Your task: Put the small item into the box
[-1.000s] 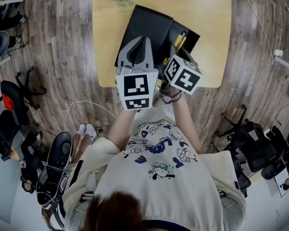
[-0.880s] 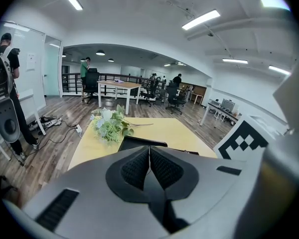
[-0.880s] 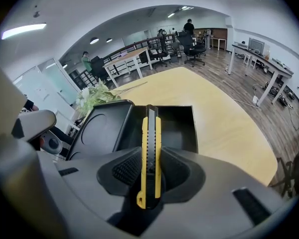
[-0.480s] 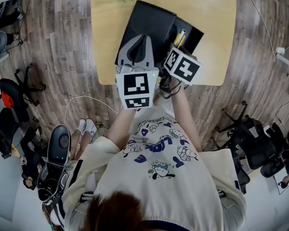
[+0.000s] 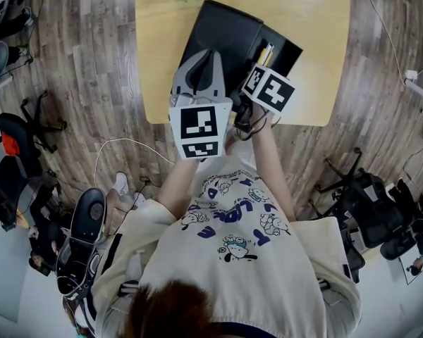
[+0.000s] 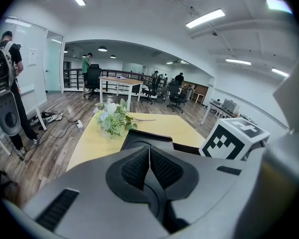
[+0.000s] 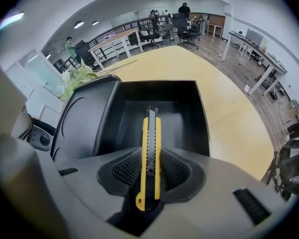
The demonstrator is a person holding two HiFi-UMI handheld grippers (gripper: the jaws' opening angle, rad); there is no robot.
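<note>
Risk: release now and the utility knife [image 7: 150,133], clamped in your right gripper [image 7: 150,167] over the near wall of the box [image 7: 189,108], may tip outside the box; your left gripper [image 6: 149,158] hovers beside the box, jaws together, empty.

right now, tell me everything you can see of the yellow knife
The knife is a slim utility cutter with a yellow, plastic-looking body, a black ridged strip down its middle and a dark tip. The right gripper is shut on its lower half, jaws pressing on both sides. It points forward with its tip over the open black box, seemingly clear of it. I can't tell whether a blade is out.
</note>
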